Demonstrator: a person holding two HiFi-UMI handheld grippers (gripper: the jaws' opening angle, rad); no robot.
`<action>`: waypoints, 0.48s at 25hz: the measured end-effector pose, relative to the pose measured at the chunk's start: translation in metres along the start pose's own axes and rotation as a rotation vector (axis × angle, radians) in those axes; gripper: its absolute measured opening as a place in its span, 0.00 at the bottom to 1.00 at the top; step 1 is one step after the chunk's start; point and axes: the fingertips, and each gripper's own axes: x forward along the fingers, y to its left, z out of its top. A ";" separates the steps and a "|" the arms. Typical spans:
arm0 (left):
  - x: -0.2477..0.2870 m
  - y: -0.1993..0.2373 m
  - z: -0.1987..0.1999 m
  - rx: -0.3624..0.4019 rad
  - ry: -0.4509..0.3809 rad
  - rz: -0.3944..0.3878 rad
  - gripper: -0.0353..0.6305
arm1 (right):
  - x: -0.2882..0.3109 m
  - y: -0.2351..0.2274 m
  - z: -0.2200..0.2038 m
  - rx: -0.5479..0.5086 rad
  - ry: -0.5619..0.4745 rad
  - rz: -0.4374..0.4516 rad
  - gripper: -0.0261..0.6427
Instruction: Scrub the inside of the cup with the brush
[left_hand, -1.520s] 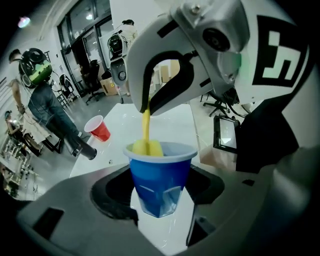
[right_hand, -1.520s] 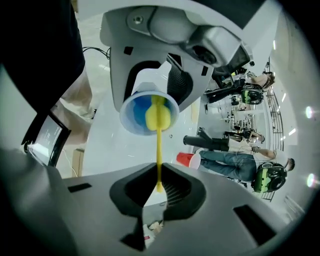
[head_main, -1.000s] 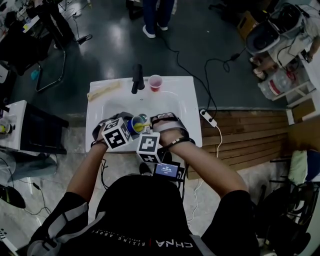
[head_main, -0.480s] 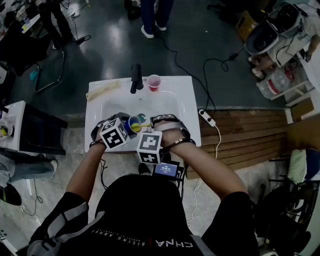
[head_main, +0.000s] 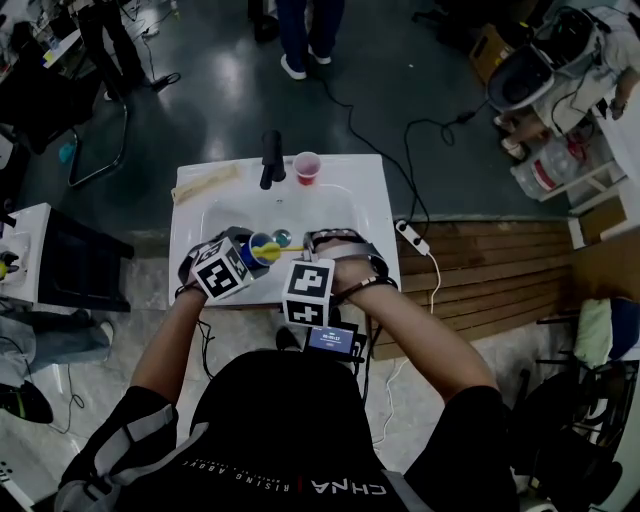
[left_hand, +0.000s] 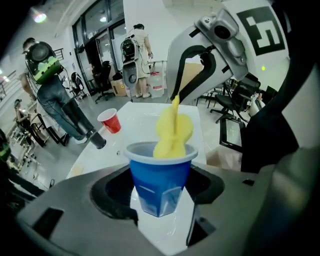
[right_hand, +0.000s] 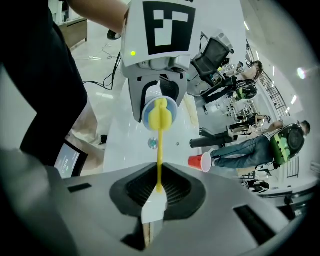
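Working over a white sink (head_main: 340, 200). Holding a blue cup (left_hand: 160, 175) in the left gripper (left_hand: 160, 200), with the jaws set wide and pressed on the cup's lower sides, above the near part of the basin. Pinching the thin yellow handle of a brush (right_hand: 159, 150) in the right gripper (right_hand: 158, 192), with the jaws almost together on the handle's end. Reaching with the brush's yellow foam head into the mouth of the cup, partly below the rim and partly above it. With both grippers close together and facing each other, just in front of the person's body. At the back edge of the sink: a black tap (head_main: 272, 157), and just beside it on the right an upright red cup (head_main: 308, 166). At the back left corner: a pale long strip (head_main: 207, 181), too small to tell what. In the basin floor: a round drain (head_main: 282, 237). Right of the sink, on the wooden floor: a white power strip (head_main: 415, 237).
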 end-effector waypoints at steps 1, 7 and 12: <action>0.000 0.001 -0.001 -0.003 -0.005 0.004 0.50 | -0.001 0.001 0.001 0.007 -0.008 0.004 0.09; 0.000 0.005 0.000 -0.002 -0.029 0.018 0.50 | -0.002 0.001 0.007 0.016 -0.038 0.011 0.09; 0.000 0.007 0.005 0.000 -0.057 0.031 0.50 | -0.002 0.001 0.010 0.023 -0.048 0.018 0.09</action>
